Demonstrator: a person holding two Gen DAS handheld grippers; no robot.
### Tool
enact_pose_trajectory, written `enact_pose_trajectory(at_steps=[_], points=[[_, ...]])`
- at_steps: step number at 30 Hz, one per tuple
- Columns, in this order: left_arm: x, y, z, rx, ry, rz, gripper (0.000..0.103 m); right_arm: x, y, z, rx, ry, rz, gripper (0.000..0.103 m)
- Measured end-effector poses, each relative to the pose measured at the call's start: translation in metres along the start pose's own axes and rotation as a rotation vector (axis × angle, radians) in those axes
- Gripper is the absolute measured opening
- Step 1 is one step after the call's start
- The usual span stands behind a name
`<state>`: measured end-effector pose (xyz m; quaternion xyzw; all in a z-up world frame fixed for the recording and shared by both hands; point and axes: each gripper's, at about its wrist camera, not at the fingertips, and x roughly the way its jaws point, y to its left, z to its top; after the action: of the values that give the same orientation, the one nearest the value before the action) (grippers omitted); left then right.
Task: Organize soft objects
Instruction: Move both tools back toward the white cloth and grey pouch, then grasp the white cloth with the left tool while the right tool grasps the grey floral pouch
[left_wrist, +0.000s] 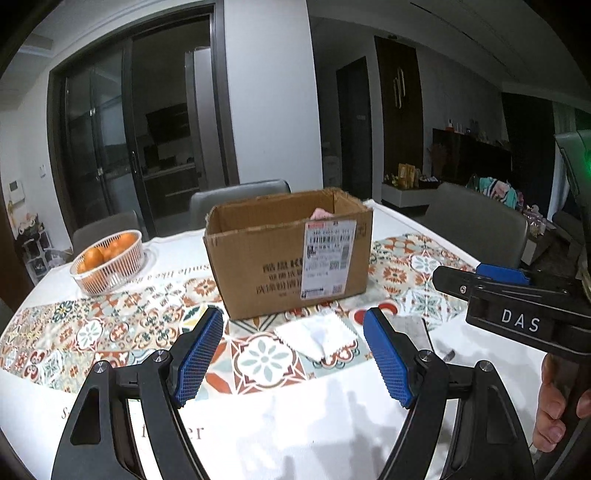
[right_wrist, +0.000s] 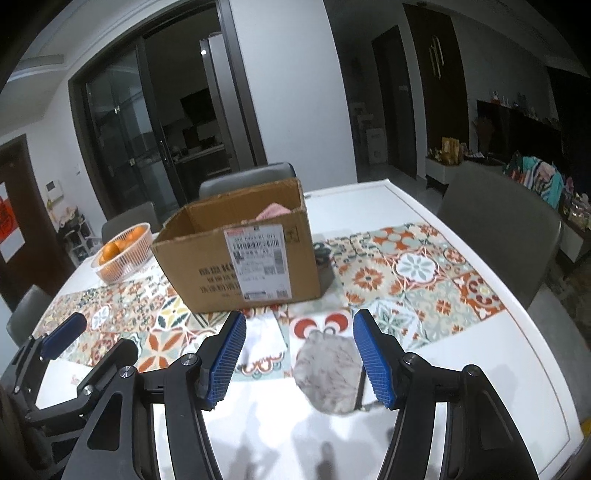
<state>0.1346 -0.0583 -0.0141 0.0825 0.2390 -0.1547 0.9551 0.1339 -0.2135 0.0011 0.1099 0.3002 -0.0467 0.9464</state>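
Both grippers, left gripper (left_wrist: 293, 354) over white cloth (left_wrist: 317, 338), right gripper (right_wrist: 299, 360) over grey cloth (right_wrist: 328, 373), are held wide, empty, for boxing in the cardboard box (left_wrist: 280, 254).

One cardboard box (right_wrist: 236, 254) stands ahead of both grippers, with one pink cloth (right_wrist: 274, 211) showing inside it. Two cloths lie on the tabletop (right_wrist: 424, 373): one white (left_wrist: 317, 338) just ahead of the left gripper (left_wrist: 293, 356), one grey (right_wrist: 328, 369) between the fingers of the right gripper (right_wrist: 299, 360). One basket (left_wrist: 109, 264) holds several oranges (left_wrist: 92, 257). Three chairs (left_wrist: 476, 221) surround the far side.
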Motion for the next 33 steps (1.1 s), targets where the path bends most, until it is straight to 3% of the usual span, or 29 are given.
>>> enact_pose_trajectory(at_steps=[10, 33], points=[[0.022, 0.006, -0.019, -0.005, 0.054, -0.015, 0.078, 0.023, 0.004, -0.022, 0.005, 0.075, -0.012, 0.062], [0.116, 0.008, -0.033, 0.009, 0.190, -0.074, 0.078, 0.095, -0.002, -0.055, 0.010, 0.241, -0.035, 0.062]])
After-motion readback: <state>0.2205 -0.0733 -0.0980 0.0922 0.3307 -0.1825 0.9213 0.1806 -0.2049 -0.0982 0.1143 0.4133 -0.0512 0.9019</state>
